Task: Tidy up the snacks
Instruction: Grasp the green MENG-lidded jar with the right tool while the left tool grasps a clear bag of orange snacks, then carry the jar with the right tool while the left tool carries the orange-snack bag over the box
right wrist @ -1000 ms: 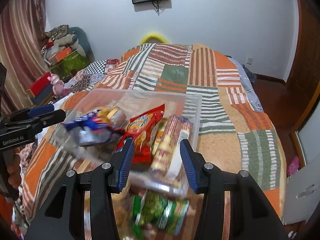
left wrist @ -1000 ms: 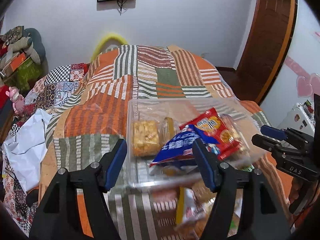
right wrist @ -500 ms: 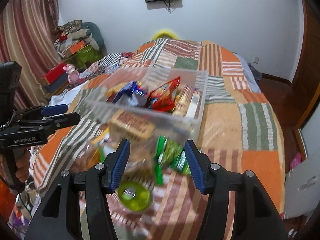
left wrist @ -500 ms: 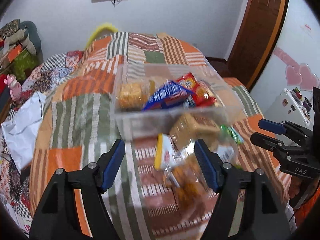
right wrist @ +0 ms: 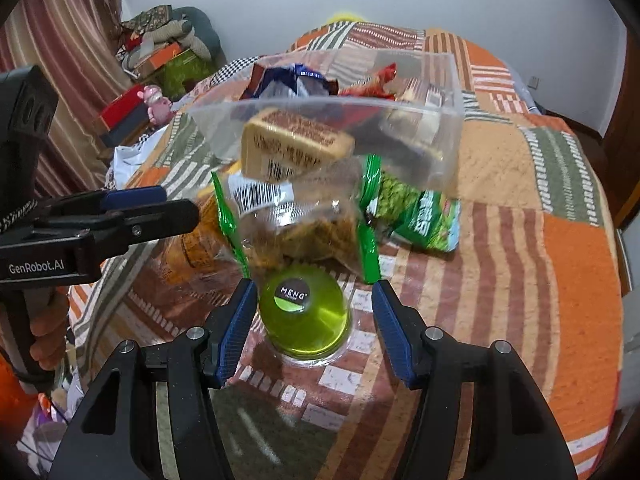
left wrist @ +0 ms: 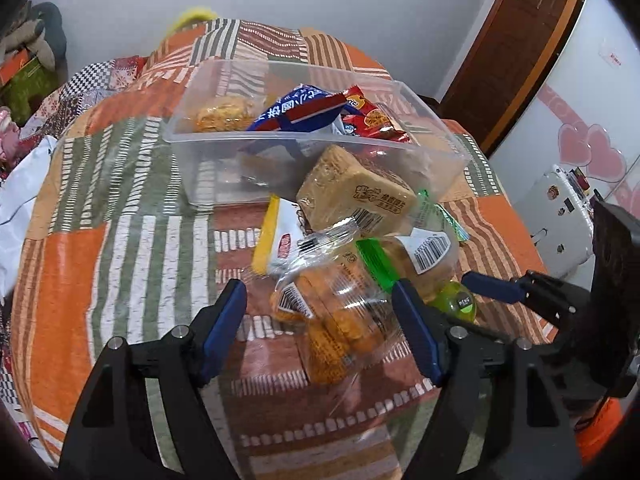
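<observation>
A clear plastic bin (left wrist: 208, 152) sits on the patchwork bedspread and holds a blue packet (left wrist: 296, 112), a red packet (left wrist: 372, 120) and a yellow snack (left wrist: 220, 118). In front of it lies a pile of loose snacks: a tan wrapped cake (left wrist: 356, 196), a clear bag of orange biscuits (left wrist: 336, 332) and a green jelly cup (right wrist: 304, 316). My left gripper (left wrist: 320, 328) is open, its fingers on either side of the biscuit bag. My right gripper (right wrist: 312, 324) is open around the jelly cup. A green pea packet (right wrist: 416, 216) lies to the right.
The bed's patchwork cover (left wrist: 132, 248) spreads on all sides of the pile. A white cloth (left wrist: 16, 200) lies at the bed's left edge. Boxes and soft toys (right wrist: 160, 60) stand by the curtain. A brown door (left wrist: 512, 48) and a white cabinet (left wrist: 560, 216) are on the right.
Both grippers have drawn back from the bin and come down over the loose snack pile in front of it. Both stayed open.
</observation>
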The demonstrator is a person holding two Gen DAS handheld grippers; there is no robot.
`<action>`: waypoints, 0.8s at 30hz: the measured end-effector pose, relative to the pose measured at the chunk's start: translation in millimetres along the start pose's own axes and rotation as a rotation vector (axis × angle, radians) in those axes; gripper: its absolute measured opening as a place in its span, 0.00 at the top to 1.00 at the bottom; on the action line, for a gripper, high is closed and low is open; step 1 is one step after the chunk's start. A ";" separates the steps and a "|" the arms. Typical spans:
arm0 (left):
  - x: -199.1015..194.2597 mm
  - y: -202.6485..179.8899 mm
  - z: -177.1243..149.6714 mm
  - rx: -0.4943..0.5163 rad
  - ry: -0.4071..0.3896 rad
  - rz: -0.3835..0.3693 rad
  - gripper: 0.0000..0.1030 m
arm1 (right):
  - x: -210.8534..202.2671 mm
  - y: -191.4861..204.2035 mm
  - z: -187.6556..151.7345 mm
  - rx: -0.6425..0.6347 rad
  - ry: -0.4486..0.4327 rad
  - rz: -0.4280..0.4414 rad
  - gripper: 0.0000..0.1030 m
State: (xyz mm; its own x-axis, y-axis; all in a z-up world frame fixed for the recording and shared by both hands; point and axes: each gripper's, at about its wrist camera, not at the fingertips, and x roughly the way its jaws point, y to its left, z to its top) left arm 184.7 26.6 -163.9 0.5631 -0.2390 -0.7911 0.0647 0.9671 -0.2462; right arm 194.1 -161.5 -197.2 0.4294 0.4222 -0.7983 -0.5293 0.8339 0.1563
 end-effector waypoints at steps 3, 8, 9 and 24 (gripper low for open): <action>9.3 1.7 -2.0 0.001 0.021 0.007 0.26 | -1.3 1.0 -4.5 -0.005 -0.004 0.016 0.52; 16.9 12.0 -7.9 -0.019 0.038 0.016 0.25 | -4.5 1.7 -9.7 -0.010 -0.018 0.019 0.57; 19.4 15.4 -9.4 -0.029 0.044 0.032 0.25 | -4.7 2.0 -10.8 -0.008 -0.022 0.019 0.57; 2.0 23.7 -14.5 -0.033 -0.021 0.057 0.46 | -36.2 -11.2 -16.1 0.046 -0.086 0.021 0.58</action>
State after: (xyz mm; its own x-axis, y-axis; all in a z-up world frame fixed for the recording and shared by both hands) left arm 175.4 47.7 -179.4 0.5819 -0.1813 -0.7928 0.0051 0.9756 -0.2194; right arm 172.7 -191.8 -179.4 0.4810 0.4669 -0.7421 -0.5051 0.8394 0.2007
